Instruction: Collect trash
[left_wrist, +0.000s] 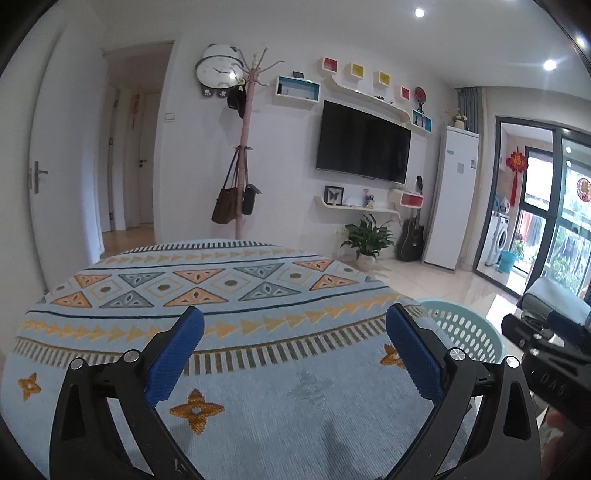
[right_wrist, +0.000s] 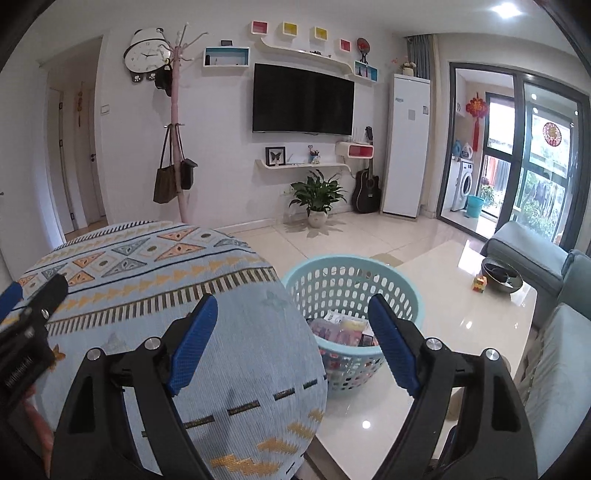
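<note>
My left gripper (left_wrist: 295, 314) is open and holds nothing; it hovers over the round table's light blue patterned cloth (left_wrist: 236, 288), and no trash lies on the part in view. My right gripper (right_wrist: 292, 301) is open too, nothing between its fingers, above the cloth's right edge (right_wrist: 221, 332). Just beyond it stands a pale turquoise perforated basket (right_wrist: 332, 280). Inside the basket lie several wrappers and packets (right_wrist: 343, 326). The same basket (left_wrist: 469, 332) shows at the right of the left wrist view, beside the black body of the right tool (left_wrist: 546, 339).
The basket stands on a glossy white low table (right_wrist: 461, 332) that also bears a steel bowl (right_wrist: 502, 277) and a small coloured cube (right_wrist: 479, 284). A grey sofa (right_wrist: 528, 251) lies right of it. A potted plant (right_wrist: 317, 199) and a pink coat stand (right_wrist: 177, 147) are by the far wall.
</note>
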